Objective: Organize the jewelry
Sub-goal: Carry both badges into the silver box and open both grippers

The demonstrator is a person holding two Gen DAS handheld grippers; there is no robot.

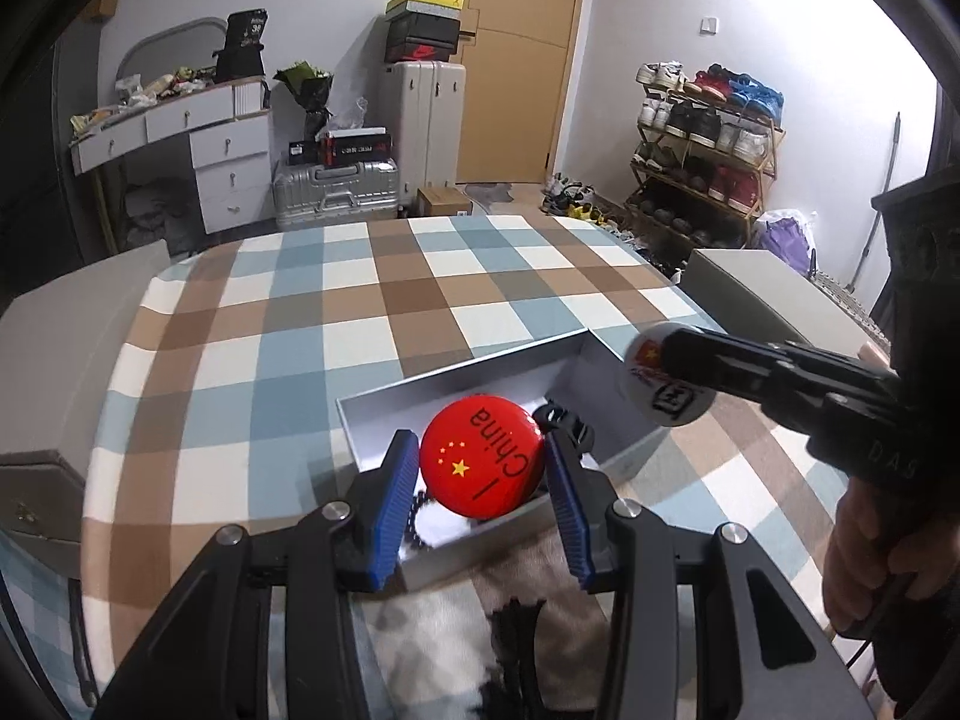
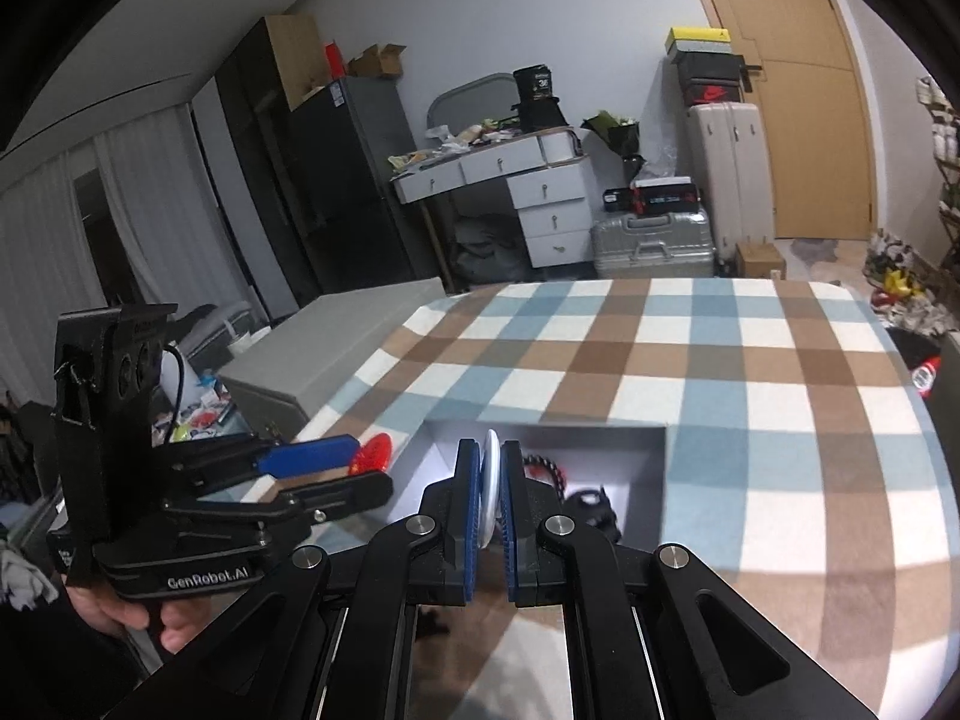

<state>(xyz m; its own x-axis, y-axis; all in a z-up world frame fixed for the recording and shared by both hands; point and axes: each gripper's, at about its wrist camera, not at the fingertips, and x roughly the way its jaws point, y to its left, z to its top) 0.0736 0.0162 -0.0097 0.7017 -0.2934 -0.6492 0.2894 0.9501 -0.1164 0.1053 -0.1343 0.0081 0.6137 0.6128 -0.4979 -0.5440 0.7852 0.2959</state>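
Red and glossy, the round badge (image 1: pixel 483 457) is sitting between the blue pads (image 1: pixel 396 504) of the left gripper (image 1: pixel 483 468), which is clamping it by its rim over the open grey box (image 1: pixel 462 384) on the checked cloth (image 1: pixel 360 312). The right gripper (image 2: pixel 493 498) is squeezing a second, white badge (image 2: pixel 492 480) edge-on between its two fingers, also above the box (in the left view that white badge (image 1: pixel 660 378) is showing a small flag and a logo). Inside the box, a dark beaded bracelet (image 2: pixel 549 468) and some black item (image 2: pixel 591 507) that I cannot identify are lying on the floor of the tray.

Both badges are looking light, stiff and slick-faced, so the domed front is likely to be giving little grip. Holding across the rim, as both grippers are doing now, seems the safest hold. The pin on the back is hidden, and it may be catching on the beads when a badge is being set down. The box looks thin-walled and may be sliding easily on the cloth.
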